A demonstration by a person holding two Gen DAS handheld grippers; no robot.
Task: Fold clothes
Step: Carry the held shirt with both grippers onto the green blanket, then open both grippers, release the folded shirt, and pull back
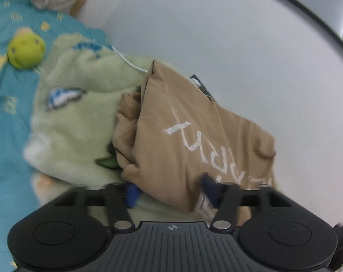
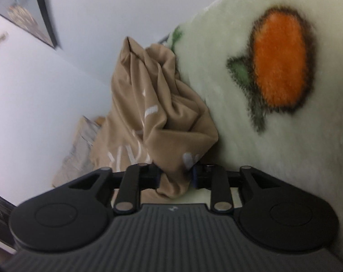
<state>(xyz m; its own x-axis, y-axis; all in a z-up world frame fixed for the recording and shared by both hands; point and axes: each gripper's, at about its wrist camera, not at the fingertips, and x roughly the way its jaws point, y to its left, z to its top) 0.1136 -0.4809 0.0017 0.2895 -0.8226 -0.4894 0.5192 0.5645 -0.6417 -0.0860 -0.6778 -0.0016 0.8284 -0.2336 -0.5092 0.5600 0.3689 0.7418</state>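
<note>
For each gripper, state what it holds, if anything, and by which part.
Left gripper: open, holding nothing. Right gripper: a bunched edge of the tan shirt lies between its jaws; whether they grip it cannot be told.

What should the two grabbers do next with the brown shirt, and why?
Probably close the left gripper on the tan shirt: its jaws stand open around the hem, while the right gripper has cloth bunched between its fingers. The shirt lies crumpled on the green fleece blanket, so it needs lifting and spreading.
</note>
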